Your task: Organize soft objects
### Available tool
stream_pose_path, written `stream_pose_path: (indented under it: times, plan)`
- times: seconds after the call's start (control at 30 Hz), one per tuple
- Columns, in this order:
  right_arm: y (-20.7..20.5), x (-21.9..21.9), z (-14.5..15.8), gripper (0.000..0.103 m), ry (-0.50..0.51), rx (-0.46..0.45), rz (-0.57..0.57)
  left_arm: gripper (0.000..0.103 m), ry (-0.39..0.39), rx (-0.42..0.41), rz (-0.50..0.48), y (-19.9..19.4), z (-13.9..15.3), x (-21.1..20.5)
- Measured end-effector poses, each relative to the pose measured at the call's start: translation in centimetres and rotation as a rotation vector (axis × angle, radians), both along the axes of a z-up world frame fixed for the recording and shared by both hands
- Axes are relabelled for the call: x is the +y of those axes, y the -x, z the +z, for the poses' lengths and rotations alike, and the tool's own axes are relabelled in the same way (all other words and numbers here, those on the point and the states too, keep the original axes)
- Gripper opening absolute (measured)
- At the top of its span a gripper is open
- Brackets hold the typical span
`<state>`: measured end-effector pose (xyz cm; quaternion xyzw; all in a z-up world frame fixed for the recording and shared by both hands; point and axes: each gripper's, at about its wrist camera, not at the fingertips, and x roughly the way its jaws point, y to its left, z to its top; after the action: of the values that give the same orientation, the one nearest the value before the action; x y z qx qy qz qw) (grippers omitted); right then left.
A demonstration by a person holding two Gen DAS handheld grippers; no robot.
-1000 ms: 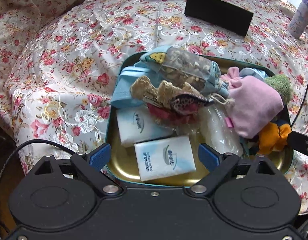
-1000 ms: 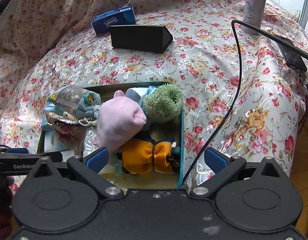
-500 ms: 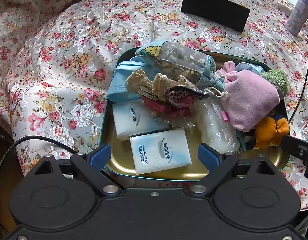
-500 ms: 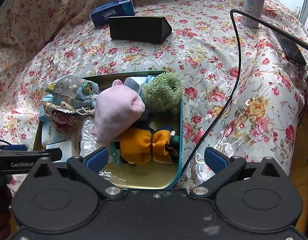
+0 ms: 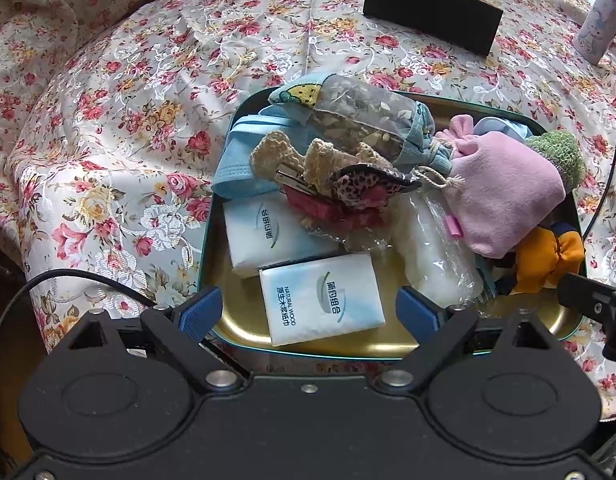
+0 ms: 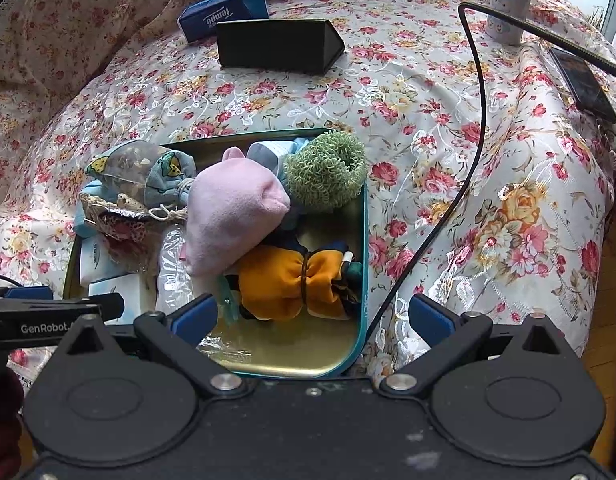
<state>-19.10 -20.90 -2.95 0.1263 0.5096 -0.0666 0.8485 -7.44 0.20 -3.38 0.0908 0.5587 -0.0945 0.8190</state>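
Left wrist view looks down on the tray (image 5: 243,328), a teal-rimmed tin with a gold floor, sitting on the floral cloth (image 5: 107,128) and packed with soft stuff. Left gripper (image 5: 308,312) hangs at the tray's near rim with its blue fingertips (image 5: 199,310) spread wide and nothing between them; the near tissue pack (image 5: 322,298) lies flat on the tray floor right in line with the gap. A second tissue pack (image 5: 267,236) sits just behind it, partly under a leopard-print pouch (image 5: 364,190) and some cream crochet pieces (image 5: 283,152). Toward the tray's far left corner there's a light blue cloth (image 5: 235,168) hanging over the rim, with a see-through pouch of dried bits (image 5: 368,124) on top of it. A clear plastic bag (image 5: 436,252) lies mid-tray.

Right wrist view covers the tray's right half (image 6: 364,240). Right gripper (image 6: 314,318) is also wide open and holding nothing, hovering over the near right corner. Pink drawstring pouch (image 6: 235,216) leans on the orange scrunchie (image 6: 283,284), and the green fuzzy scrunchie (image 6: 326,170) sits at the far right corner, touching the rim.

Beyond the tray's far side: a black triangular case (image 6: 275,46), a blue Tempo tissue box (image 6: 221,14), and a pastel bottle (image 6: 508,4). A black cable (image 6: 468,152) drapes across the cloth to the tray's right, and a phone (image 6: 584,80) lies farther right.
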Motion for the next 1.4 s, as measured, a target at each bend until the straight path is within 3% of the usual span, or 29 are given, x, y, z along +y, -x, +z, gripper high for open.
stream_pose_path:
  times: [1.4]
  plan:
    - [-0.57, -0.32, -0.75, 0.102, -0.025, 0.03, 0.011, 0.09, -0.007, 0.031, -0.002, -0.32, -0.59, -0.03]
